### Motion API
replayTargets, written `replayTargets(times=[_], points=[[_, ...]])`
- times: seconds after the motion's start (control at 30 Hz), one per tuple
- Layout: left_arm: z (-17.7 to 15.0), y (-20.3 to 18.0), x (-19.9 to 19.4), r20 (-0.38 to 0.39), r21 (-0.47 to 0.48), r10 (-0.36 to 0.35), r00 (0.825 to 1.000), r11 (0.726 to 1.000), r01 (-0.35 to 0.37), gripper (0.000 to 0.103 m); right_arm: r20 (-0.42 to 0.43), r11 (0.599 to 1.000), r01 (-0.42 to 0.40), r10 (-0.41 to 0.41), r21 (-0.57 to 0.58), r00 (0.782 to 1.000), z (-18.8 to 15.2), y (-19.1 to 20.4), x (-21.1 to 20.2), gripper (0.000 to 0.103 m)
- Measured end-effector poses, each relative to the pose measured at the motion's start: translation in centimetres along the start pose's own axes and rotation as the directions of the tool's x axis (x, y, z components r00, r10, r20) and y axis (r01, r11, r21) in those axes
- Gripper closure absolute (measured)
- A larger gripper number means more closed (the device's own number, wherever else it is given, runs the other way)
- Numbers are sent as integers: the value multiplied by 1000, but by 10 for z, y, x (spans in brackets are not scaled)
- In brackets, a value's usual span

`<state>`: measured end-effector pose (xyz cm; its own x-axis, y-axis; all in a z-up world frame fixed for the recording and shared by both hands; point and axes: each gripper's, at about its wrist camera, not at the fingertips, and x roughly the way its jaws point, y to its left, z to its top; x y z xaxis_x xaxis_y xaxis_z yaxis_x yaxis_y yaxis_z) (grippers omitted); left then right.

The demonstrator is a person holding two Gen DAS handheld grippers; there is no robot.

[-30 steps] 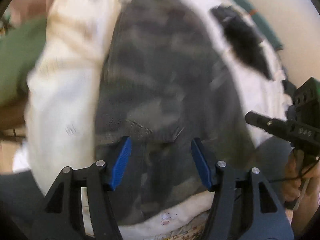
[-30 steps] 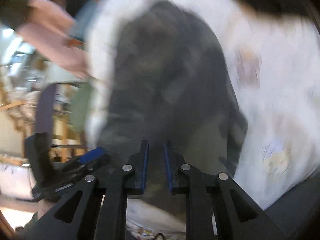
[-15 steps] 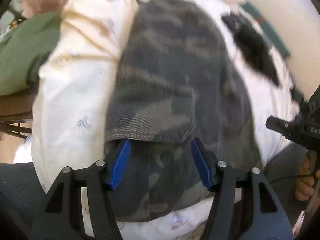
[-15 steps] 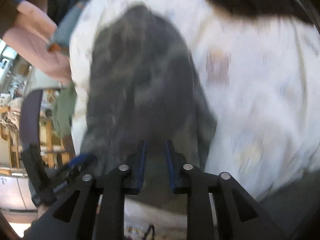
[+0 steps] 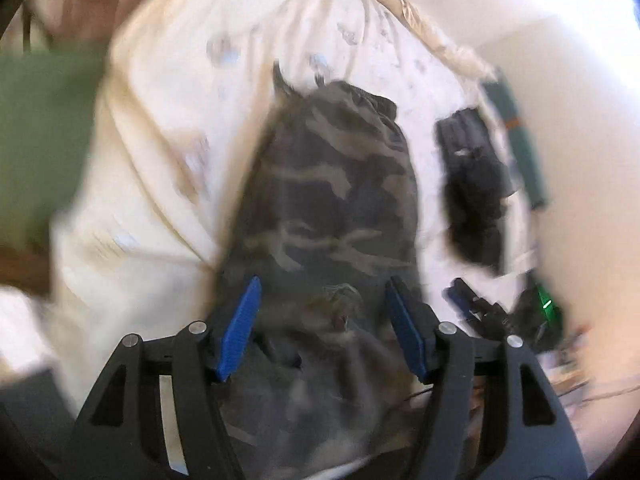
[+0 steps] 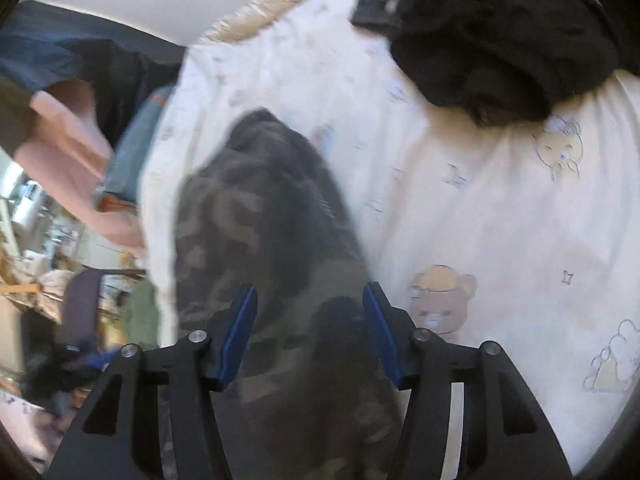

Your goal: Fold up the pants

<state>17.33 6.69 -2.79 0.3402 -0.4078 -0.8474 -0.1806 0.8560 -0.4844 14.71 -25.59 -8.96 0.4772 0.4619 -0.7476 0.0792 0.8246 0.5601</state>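
The camouflage pants (image 5: 332,208) lie folded lengthwise on the white bed sheet (image 5: 160,200), with the waistband at the far end. My left gripper (image 5: 324,282) hovers over the near end. Its jaws are opening, and the blue pads (image 5: 240,328) stand clear of the cloth below. In the right wrist view the pants (image 6: 256,220) run away from my right gripper (image 6: 310,288). Its jaws are opening too, with cloth beneath them and no grip. The right gripper (image 5: 472,304) also shows at the right edge of the left view.
A black garment (image 6: 500,40) lies on the bear-print sheet (image 6: 500,208) to the right of the pants, seen too in the left view as a black garment (image 5: 476,188). Green cloth (image 5: 40,128) sits off the bed's left side. Pink fabric (image 6: 68,148) and clutter lie beyond the bed's edge.
The right jaws went from nearly shut to wide apart and let go of the cloth. Both grippers drew back, so more of the pants and sheet shows. The left jaws widened slightly.
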Motion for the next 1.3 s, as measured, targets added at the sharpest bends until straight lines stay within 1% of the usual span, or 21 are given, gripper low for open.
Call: replayTargets(times=[0.03, 0.07, 0.23, 0.3, 0.33, 0.4, 0.43, 0.47, 0.53, 0.63, 0.7, 0.73, 0.8, 0.87, 0.9, 0.97, 1.03, 1.1, 1.13, 1.2, 1.3], points=[[1, -9, -4, -4, 65, 60, 998, 996, -60, 28, 5, 1000, -8, 8, 9, 1000, 4, -5, 2, 44], [-1, -9, -6, -5, 80, 73, 997, 994, -72, 24, 11, 1000, -23, 23, 12, 1000, 6, -7, 1, 44], [-15, 17, -4, 16, 44, 83, 996, 996, -83, 24, -11, 995, -94, 94, 24, 996, 15, -11, 16, 44], [-22, 12, 3, 11, 96, 90, 996, 991, -91, 24, -30, 994, -111, 110, -10, 993, 13, -2, 20, 44], [-30, 5, 18, 3, 154, 105, 994, 983, -104, 24, -36, 993, -113, 112, -26, 993, 10, 1, 21, 44], [-44, 1, 47, -83, 211, 150, 985, 969, -130, 24, -45, 992, -109, 106, -59, 993, 5, 7, 18, 44], [-63, 3, 78, -206, 273, 221, 953, 948, -161, 24, -46, 993, -96, 93, -73, 995, 4, 9, 18, 44], [-84, 7, 99, -280, 343, 299, 912, 919, -196, 23, -45, 993, -85, 82, -80, 996, 3, 10, 18, 44], [-123, 19, 116, -363, 414, 389, 847, 881, -227, 21, -34, 994, -68, 66, -81, 997, 4, 9, 16, 44], [-135, 12, 103, -298, 478, 420, 857, 843, -246, 20, -18, 996, -73, 72, -57, 997, 7, 4, 11, 44], [-130, 10, 91, -298, 442, 412, 861, 859, -259, 21, -5, 996, -86, 86, -36, 996, 8, 1, 7, 44], [-127, 10, 83, -316, 411, 387, 866, 879, -243, 21, 1, 995, -91, 91, -28, 996, 8, 1, 5, 44], [-119, 7, 61, -306, 364, 331, 892, 907, -212, 21, 10, 994, -104, 104, -14, 994, 9, -1, 1, 44], [-101, -1, 35, -239, 320, 268, 933, 929, -185, 21, 23, 992, -125, 124, 8, 992, 12, -5, -4, 44], [-86, -5, 21, -173, 296, 233, 957, 939, -175, 21, 27, 990, -140, 139, 26, 990, 15, -8, -6, 44], [-55, -12, 5, -43, 271, 196, 980, 946, -178, 18, 33, 980, -185, 183, 72, 982, 26, -15, -6, 43], [-14, -17, 5, 79, 259, 215, 973, 938, -229, 16, 38, 972, -200, 197, 120, 980, 45, -25, 2, 43], [20, -20, 17, 131, 245, 242, 961, 932, -268, 16, 21, 973, -193, 192, 129, 981, 68, -25, 16, 43], [42, -20, 27, 143, 205, 244, 959, 941, -270, 16, 7, 976, -185, 185, 116, 983, 78, -23, 23, 43], [88, -18, 55, 137, 148, 181, 974, 968, -200, 16, -13, 985, -165, 166, 55, 986, 105, -12, 42, 43], [141, -16, 111, 72, 112, 214, 974, 969, -221, 16, -53, 992, -122, 120, -32, 991, 142, 2, 78, 44]])
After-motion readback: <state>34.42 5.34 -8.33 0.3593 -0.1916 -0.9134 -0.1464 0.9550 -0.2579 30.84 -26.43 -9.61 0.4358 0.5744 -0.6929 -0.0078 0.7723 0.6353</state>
